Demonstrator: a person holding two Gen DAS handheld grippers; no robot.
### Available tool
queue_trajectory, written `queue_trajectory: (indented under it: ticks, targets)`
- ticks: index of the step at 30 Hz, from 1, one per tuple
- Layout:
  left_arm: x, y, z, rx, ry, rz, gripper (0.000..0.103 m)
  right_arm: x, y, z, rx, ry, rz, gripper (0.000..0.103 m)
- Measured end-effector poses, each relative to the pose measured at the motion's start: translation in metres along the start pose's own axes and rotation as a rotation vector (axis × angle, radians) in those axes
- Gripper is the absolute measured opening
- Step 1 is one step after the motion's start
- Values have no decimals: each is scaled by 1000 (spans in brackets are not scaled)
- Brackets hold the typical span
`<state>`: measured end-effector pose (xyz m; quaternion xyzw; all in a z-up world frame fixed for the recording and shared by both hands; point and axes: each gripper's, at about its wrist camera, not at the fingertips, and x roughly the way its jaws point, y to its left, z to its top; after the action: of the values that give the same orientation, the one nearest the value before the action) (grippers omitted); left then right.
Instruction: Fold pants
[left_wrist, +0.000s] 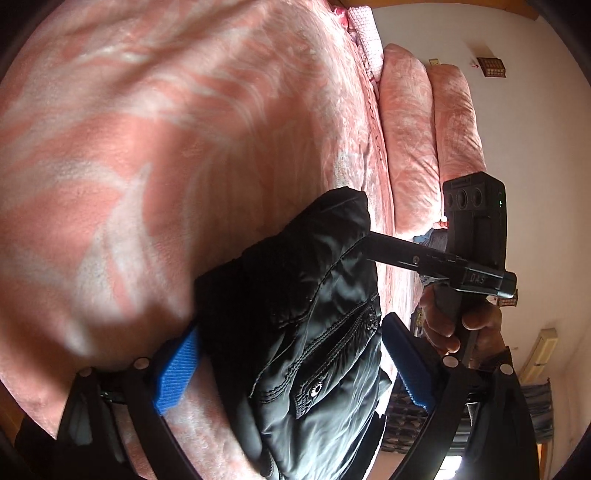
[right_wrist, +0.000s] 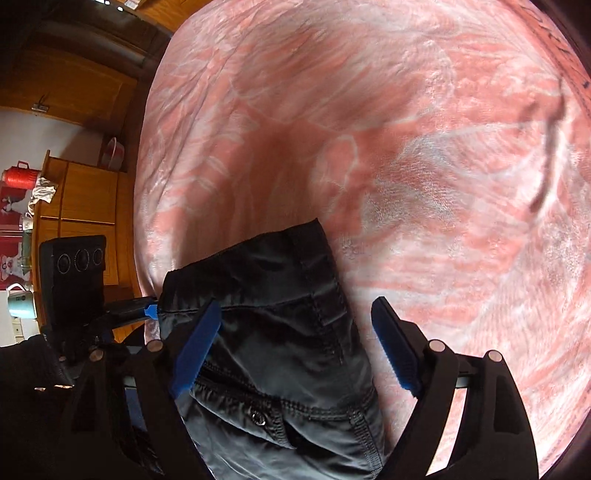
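Lying folded on the pink patterned bedspread (left_wrist: 155, 155), the black pants (left_wrist: 317, 332) fill the lower middle of the left wrist view, their zip pocket and snap buttons facing up. At lower left of that view a blue pad (left_wrist: 177, 373) of the left gripper (left_wrist: 291, 373) sits against the bedspread beside the pants, its partner at lower right; the jaws stand wide, straddling the cloth without pinching it. Further right, a hand (left_wrist: 454, 325) holds the right gripper (left_wrist: 369, 251), whose black finger reaches the pants' edge. Two pink pillows (left_wrist: 432, 147) stand at upper right.

In the right wrist view, wooden cabinets (right_wrist: 88, 199) sit at far left, with the left gripper (right_wrist: 151, 312) just beside the pants' (right_wrist: 273, 332) left edge. The right gripper (right_wrist: 295, 350) is spread wide over the pants, gripping nothing; one blue pad overlaps the cloth, the other stands over the bedspread (right_wrist: 406, 147).
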<state>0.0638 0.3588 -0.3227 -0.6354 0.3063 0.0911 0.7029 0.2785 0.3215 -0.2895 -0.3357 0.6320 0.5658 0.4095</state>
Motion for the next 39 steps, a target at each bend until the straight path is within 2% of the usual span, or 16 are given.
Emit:
queue_trajectory:
  ticks: [3,5,6,7,9,13,21,31,39]
  targets:
    - [2,-3,-1,23,7,36,90,15,-1,9,-27,67,15,81]
    - [5,-4,0,40,20,85,64,18,2,11,-42,82,24,58]
    - [5,-2,0,39,23,106,47,16,5,11,-45,86,13,51]
    - [3,2,0,27,25,100,39,13,7,10,-54,84,1,43]
    - [-2,6,-1,1,28,60,35,2,12,6,-68,71,-13,35]
    - [-15,-19,-8,66,2,44,30,-28,32,-7,-88,28,-69,32]
    - [-48,-90,-27,208,-5,-9,29,-106,74,-56,-91,-84,-205,31]
    - [-72,-194,-87,474,7,-37,29,-196,109,-154,-28,-252,-351,31]
    - [-83,-244,-143,632,38,-47,28,-235,129,-224,29,-341,-437,29]
